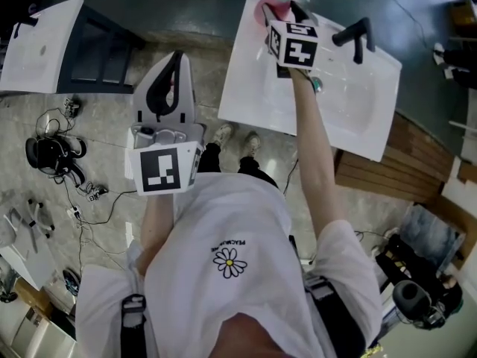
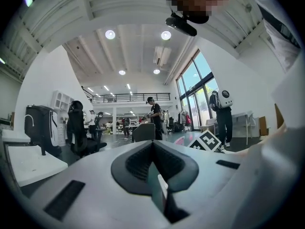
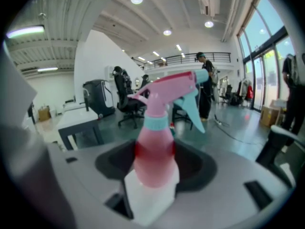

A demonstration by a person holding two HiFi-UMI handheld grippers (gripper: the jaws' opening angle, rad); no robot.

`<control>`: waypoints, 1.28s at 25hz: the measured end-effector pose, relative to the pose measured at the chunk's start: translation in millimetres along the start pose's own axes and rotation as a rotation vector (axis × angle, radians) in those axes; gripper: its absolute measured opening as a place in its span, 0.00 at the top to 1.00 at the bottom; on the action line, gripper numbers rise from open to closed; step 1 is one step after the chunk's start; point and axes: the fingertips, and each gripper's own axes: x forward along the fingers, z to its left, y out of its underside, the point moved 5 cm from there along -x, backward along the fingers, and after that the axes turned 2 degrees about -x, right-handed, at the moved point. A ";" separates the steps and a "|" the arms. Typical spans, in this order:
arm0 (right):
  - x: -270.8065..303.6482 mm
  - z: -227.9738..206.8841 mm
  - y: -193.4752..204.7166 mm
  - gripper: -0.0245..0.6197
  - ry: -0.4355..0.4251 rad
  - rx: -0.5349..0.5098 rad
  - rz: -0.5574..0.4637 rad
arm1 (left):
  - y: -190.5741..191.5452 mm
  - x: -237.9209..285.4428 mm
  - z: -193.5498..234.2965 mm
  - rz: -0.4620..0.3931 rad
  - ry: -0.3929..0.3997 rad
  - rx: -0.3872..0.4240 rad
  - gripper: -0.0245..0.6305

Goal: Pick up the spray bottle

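Spray bottle (image 3: 153, 142): pink body, pale teal collar, pink spray head with a teal trigger. In the right gripper view it stands upright, long axis vertical, neck and head on top. The nozzle points to that view's right, the trigger hangs below it on the same side, and the back of the head juts left.

Right tongs (image 1: 285, 12): spread wide, dark pads against both sides of the bottle's lower body, so the bottle is gripped. The grip sits well below the collar; the whole head is clear above the jaws.

Location, head view: the bottle (image 1: 277, 4) is at the far edge of a white tabletop (image 1: 253, 88) with a sunken basin. The right arm reaches out over it. The spray head lies across the top of the frame with the nozzle toward the picture's right. A black tap (image 1: 356, 36) stands on the same tabletop, to the right of the bottle and apart from it. Whether the bottle's base rests on the tabletop cannot be told.

Left tongs (image 2: 153, 144): jaws closed together with nothing between them. In the head view they (image 1: 176, 58) are held over the floor, to the left of the tabletop and well apart from the bottle.

Also noted: a second white tabletop (image 1: 45, 43) at upper left, and loose cables (image 1: 56, 155) on the floor below it.
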 end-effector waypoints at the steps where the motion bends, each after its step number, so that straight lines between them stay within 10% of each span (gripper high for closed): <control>1: -6.7 1.9 -4.3 0.53 -0.006 0.001 -0.010 | -1.3 0.7 0.2 0.001 -0.002 -0.011 0.93; 32: -297.8 55.0 -117.7 0.53 0.127 -0.096 -0.635 | -105.7 -0.1 -35.9 -0.249 0.076 0.003 0.93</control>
